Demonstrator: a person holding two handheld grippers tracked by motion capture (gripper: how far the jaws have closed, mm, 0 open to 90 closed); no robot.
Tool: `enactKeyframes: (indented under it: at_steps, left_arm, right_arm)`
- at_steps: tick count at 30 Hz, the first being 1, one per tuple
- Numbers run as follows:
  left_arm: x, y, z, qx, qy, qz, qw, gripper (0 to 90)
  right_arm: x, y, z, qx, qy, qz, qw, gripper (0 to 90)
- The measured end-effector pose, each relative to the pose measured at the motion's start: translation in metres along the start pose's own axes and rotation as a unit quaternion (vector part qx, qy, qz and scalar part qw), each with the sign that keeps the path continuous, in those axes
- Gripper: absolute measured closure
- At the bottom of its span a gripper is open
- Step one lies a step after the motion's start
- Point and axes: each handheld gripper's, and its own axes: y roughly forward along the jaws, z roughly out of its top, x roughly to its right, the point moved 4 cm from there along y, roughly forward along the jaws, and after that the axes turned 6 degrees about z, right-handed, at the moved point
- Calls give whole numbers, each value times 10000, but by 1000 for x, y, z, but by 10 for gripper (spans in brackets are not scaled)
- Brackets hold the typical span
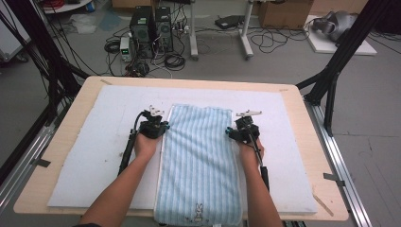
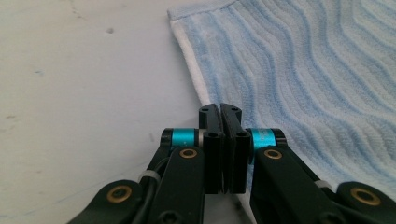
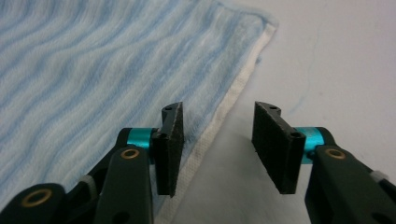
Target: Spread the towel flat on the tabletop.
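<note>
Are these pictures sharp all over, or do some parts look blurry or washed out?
High view: soft, even light, faint shadows; the striped towel reads clearly. Left gripper view: the shut left gripper is crisp, while the white mat looks washed out. Right gripper view: the right gripper is sharp, but the towel's far stripes smear into blur.
</note>
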Motion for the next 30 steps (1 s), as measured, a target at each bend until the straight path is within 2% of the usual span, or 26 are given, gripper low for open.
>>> enactKeyframes:
  at_steps: [3,4,5,7,9,10,11,12,14,15,16,17,19,21,22,24,26,28,30]
  left_arm:
    - [-6,1,0,28,-89,14,10000,874]
    - [-8,2,0,61,-102,60,9999,874]
    - [-9,3,0,88,-167,98,9998,874]
    - [-11,5,2,135,-301,183,9993,874]
    - [-18,5,4,274,-483,166,9983,874]
    - [-21,5,5,377,-501,188,9979,874]
    - [-25,4,6,423,-450,359,9974,884]
    - [-31,4,5,435,-479,396,9971,890]
    - [-43,2,2,395,-867,267,9951,860]
    - [-46,1,1,372,-909,203,9950,796]
    - [-47,0,-1,310,-799,157,9962,716]
    - [-47,-1,-2,273,-728,115,9969,698]
    - [-49,-3,-2,294,-901,75,9955,587]
    - [-46,-4,-1,266,-1026,-93,9943,499]
    - [-44,-5,-2,206,-950,-146,9952,468]
    - [-35,-9,-3,50,-579,-159,9982,440]
    - [-29,-15,-5,28,-451,-285,9986,436]
    - [-24,-22,-6,58,-306,-306,9990,435]
    - [-20,-29,-8,71,-201,-363,9991,433]
  right_arm:
    - [-4,6,5,10,26,127,9999,843]
    - [-6,8,8,-54,-2,155,9999,874]
    - [-8,11,12,-130,-183,47,9997,879]
    - [-11,18,20,-205,-370,-66,9991,883]
    - [-9,23,25,-153,-294,-122,9994,885]
    - [-8,26,27,-76,-260,-174,9995,886]
    - [-7,28,29,-5,-185,-225,9996,887]
    - [-6,30,31,68,-166,-368,9992,887]
    - [-2,36,33,96,-44,-407,9991,886]
    - [0,37,33,166,36,-385,9991,883]
    - [0,37,33,220,128,-309,9992,876]
    - [-1,37,33,236,66,-287,9993,842]
    - [-2,36,34,222,-67,-227,9995,716]
    - [-4,32,35,270,-44,-105,9996,591]
    - [-6,26,37,343,19,-8,9994,536]
    - [-10,15,39,542,-79,76,9985,502]
    - [-13,4,39,692,-191,70,9974,471]
    - [-16,-7,37,773,-221,126,9967,425]
    - [-18,-18,32,873,-212,306,9955,386]
